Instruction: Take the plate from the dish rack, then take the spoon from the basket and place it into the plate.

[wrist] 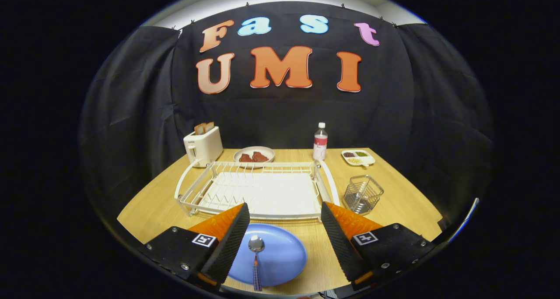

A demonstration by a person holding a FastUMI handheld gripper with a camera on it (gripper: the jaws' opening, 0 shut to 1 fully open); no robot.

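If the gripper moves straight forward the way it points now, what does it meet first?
Probably the near rail of the white dish rack. The open gripper hangs above the blue plate holding the spoon; depth is unclear.

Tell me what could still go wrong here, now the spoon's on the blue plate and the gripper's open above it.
1. The spoon lies between the open gripper's fingers, its handle reaching the blue plate's near rim; a careless withdrawal might clip it off.
2. The plate sits near the table's front edge, so a nudge could push it over.
3. The dish rack stands just beyond the fingers; moving forward may hit it.
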